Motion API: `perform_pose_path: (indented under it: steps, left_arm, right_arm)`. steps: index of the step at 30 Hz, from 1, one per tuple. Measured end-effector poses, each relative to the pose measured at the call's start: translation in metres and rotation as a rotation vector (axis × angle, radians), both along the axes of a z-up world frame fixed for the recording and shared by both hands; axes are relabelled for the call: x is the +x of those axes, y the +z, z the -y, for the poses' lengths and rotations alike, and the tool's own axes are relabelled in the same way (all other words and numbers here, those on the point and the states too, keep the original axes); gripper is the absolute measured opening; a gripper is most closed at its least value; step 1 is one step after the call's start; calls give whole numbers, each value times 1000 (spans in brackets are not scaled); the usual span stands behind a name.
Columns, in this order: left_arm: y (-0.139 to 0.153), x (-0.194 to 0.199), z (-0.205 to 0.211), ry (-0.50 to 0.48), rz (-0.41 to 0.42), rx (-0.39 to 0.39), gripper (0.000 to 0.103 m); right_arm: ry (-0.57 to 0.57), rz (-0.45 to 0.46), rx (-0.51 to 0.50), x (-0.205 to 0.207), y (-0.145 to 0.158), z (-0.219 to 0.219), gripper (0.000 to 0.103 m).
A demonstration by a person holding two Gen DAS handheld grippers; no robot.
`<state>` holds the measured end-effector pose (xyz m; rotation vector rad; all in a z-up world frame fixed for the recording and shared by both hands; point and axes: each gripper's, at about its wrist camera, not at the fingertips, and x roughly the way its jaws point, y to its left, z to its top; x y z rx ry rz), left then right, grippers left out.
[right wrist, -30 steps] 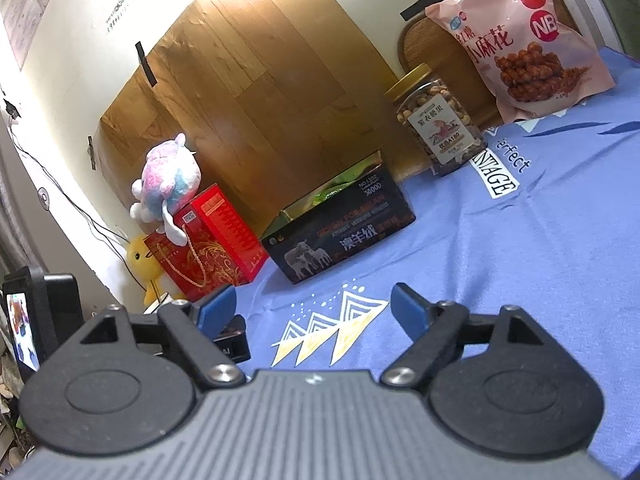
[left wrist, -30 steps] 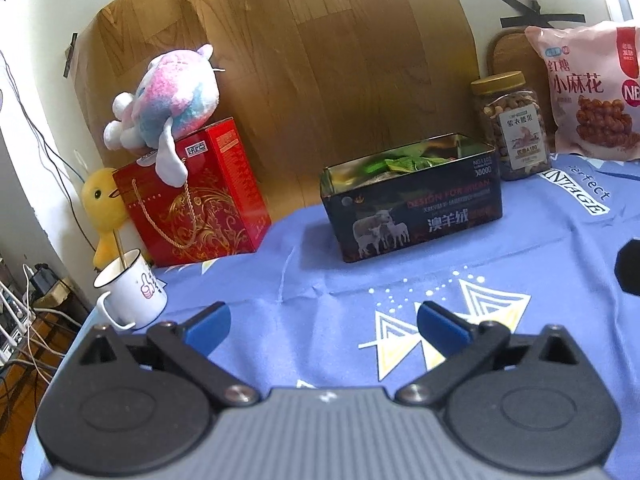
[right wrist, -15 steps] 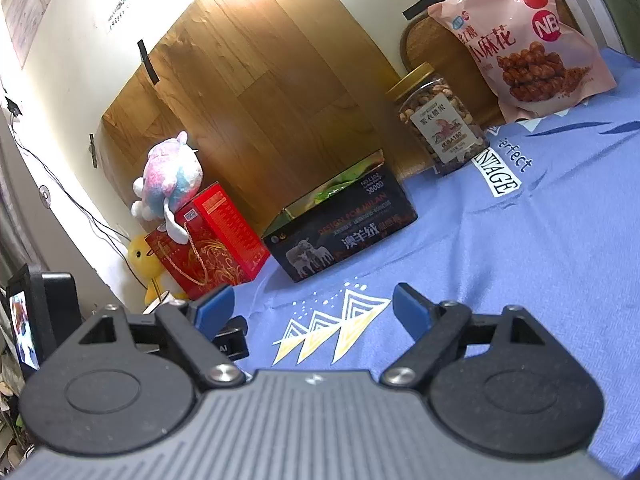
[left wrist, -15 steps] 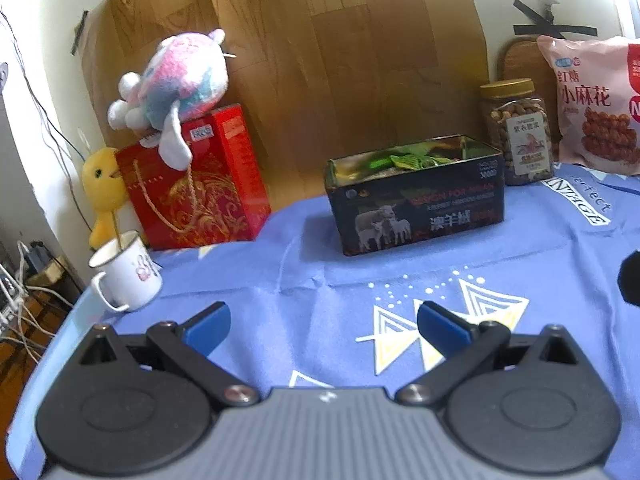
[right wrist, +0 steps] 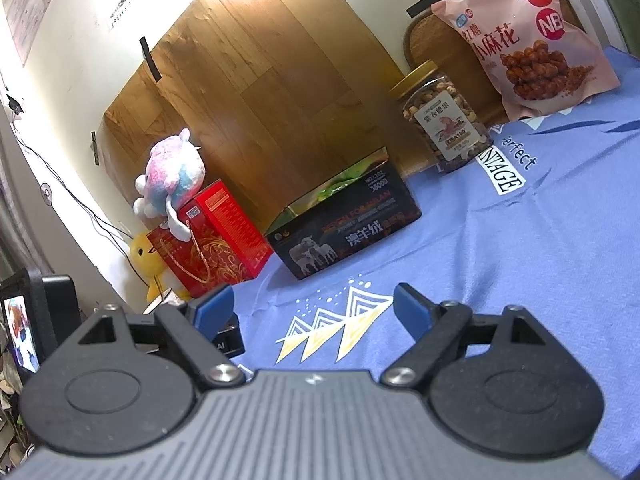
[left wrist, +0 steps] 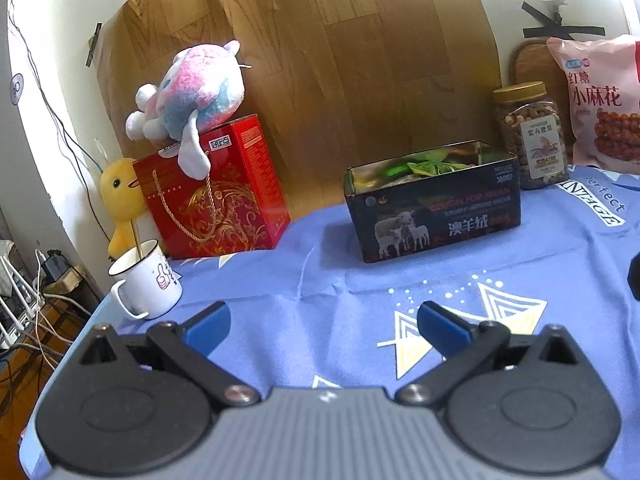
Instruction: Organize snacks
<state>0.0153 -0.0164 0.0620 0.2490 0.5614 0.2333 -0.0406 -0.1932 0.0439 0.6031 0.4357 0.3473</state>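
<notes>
Snacks in green wrappers (left wrist: pixel 428 168) fill an open black tin (left wrist: pixel 436 210) that stands on a blue cloth (left wrist: pixel 320 280), in front of a wood-grain board (left wrist: pixel 340 60). The tin's long axis runs left to right across the left view, its sheep-printed long side facing the camera; in the right view the same side (right wrist: pixel 344 236) angles up toward the right. Right of the tin and further back stand a jar (left wrist: pixel 530 136) of nuts with a gold lid and, beyond it, a pink bag (left wrist: pixel 600 104) leaning upright against the wall. Left of the tin sits a red box (left wrist: pixel 212 196) with a pastel plush (left wrist: pixel 188 92) on top and a yellow duck (left wrist: pixel 120 200) behind it.

Only the left view shows a white mug (left wrist: pixel 144 284) near the cloth's edge, left of the tin and nearer the camera, along with cables on the floor. Only the right view shows a small lit screen (right wrist: pixel 20 328) at its far left edge.

Both tools hover low over the cloth, well short of the tin: the left gripper (left wrist: pixel 322 326) and right gripper (right wrist: pixel 312 310) each have their blue pads (left wrist: pixel 208 326) spread wide, holding nothing.
</notes>
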Motion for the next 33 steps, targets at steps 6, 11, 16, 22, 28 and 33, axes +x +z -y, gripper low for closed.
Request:
perform_pose_path:
  steps: [6,11,16,22,28,33]
  left_arm:
    - [-1,0,-1,4,-11,-16,103]
    - [-4,1,-3,0,-29,-33,103]
    - [-7,2,-6,5,-38,-48,103]
    - [-8,3,-9,10,-38,-63,103]
    - [-11,5,-12,26,-48,-60,103]
    - [-14,6,-14,30,-62,-61,103]
  right_arm:
    - [0,0,1,0,0,-1,89]
    - [0,-4,3,-1,-1,-1,90]
    - [0,-11,5,0,-2,-1,90]
    - [0,-16,6,0,-4,-1,90]
    - [-1,-23,9,2,-5,0,90]
    - [0,-28,12,2,-5,1,90]
